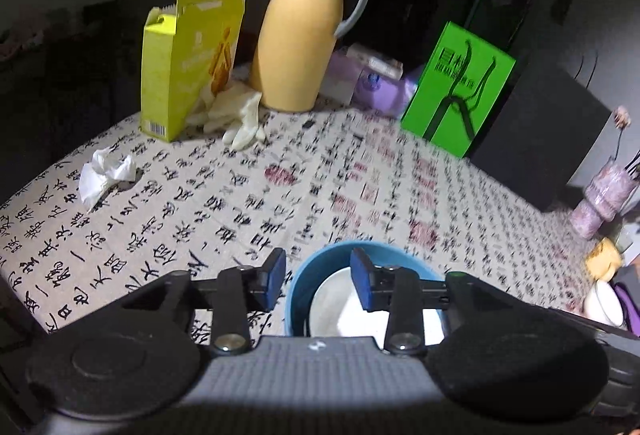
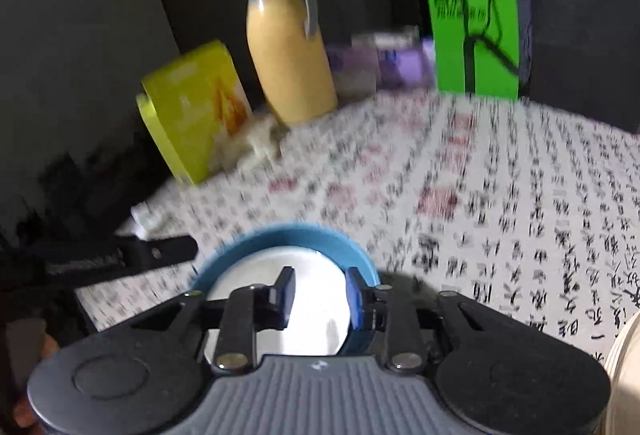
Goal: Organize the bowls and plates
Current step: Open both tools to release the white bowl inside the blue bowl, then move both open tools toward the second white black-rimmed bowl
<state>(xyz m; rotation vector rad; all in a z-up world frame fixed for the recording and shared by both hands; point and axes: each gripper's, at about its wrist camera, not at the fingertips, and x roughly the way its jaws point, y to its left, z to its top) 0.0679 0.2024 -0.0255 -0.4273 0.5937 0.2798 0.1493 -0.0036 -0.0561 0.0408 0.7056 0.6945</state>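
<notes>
A blue bowl (image 1: 320, 259) with a white bowl (image 1: 340, 307) nested inside sits on the calligraphy tablecloth, right under both grippers. My left gripper (image 1: 318, 279) is open, its left pad outside the blue rim and its right pad over the white bowl. In the blurred right wrist view the same blue bowl (image 2: 288, 235) holds the white bowl (image 2: 316, 299). My right gripper (image 2: 320, 299) is open above the white bowl, its right pad at the blue rim. Neither gripper holds anything.
At the table's back stand a yellow carton (image 1: 192, 63), a yellow thermos jug (image 1: 304, 31), purple tissue packs (image 1: 368, 79) and a green box (image 1: 460, 87). White gloves (image 1: 240, 115), crumpled tissue (image 1: 104, 175), a pink vase (image 1: 604, 195) and a white dish (image 1: 604, 303) also show.
</notes>
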